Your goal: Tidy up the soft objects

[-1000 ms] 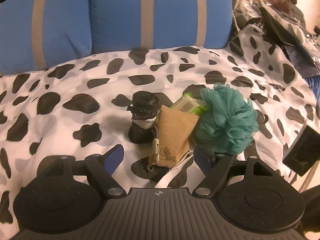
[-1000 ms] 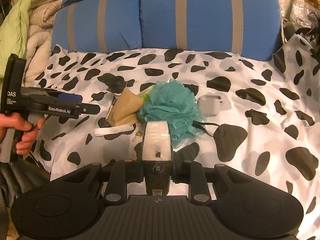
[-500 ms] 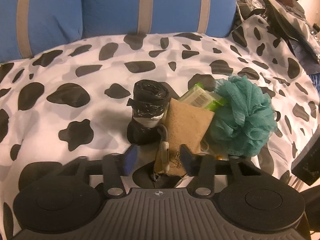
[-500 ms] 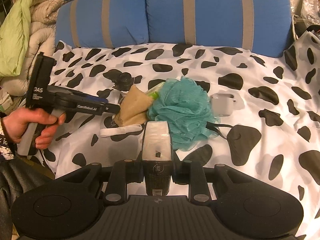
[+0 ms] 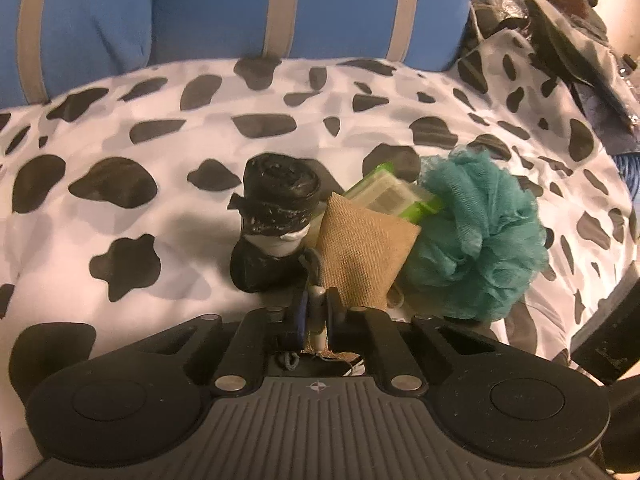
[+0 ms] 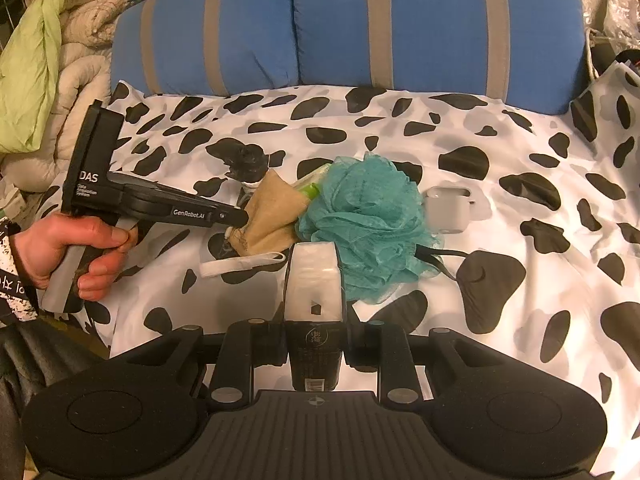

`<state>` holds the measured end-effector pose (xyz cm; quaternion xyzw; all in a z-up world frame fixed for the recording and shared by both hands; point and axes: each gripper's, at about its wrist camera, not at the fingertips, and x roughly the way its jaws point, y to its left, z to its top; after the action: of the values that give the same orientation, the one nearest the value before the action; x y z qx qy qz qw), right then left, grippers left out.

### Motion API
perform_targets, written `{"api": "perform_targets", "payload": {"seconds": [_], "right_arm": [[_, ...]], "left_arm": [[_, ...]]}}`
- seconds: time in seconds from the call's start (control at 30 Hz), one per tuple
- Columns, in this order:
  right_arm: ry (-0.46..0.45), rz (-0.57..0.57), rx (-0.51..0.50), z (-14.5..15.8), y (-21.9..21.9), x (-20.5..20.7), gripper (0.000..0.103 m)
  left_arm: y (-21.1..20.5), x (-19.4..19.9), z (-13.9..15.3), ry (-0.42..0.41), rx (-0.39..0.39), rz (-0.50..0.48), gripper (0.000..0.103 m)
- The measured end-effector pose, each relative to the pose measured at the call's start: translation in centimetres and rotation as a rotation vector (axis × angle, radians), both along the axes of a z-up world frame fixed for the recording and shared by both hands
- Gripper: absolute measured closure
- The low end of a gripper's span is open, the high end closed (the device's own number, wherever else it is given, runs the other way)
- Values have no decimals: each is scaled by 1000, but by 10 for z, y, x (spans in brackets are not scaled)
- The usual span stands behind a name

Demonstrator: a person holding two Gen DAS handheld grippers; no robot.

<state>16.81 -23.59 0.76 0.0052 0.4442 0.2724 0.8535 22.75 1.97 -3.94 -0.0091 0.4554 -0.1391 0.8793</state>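
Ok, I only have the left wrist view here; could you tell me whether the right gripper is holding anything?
Observer: Yes, the right gripper is shut on a white-and-black bottle.
Operator: Thanks. Is anything hidden from me by the loofah?
Observer: A small white case sits on the bedspread beside the teal loofah.
Operator: And near the pouch?
Observer: A white strap lies flat beside the burlap pouch.
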Motion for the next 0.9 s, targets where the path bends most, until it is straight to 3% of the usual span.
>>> {"api": "perform_targets", "payload": {"seconds": [0.37, 0.6, 0.9], "right_arm": [[-45, -17, -13, 0, 3, -2, 76], [-47, -40, -3, -1, 1, -3, 76], [-46, -44, -6, -1, 2, -12, 76]], "left_arm": [[1, -23, 29, -114, -6, 26, 93], [-3, -49, 49, -175, -72, 12, 93], [-11, -85, 61, -193, -108, -26, 93]]}}
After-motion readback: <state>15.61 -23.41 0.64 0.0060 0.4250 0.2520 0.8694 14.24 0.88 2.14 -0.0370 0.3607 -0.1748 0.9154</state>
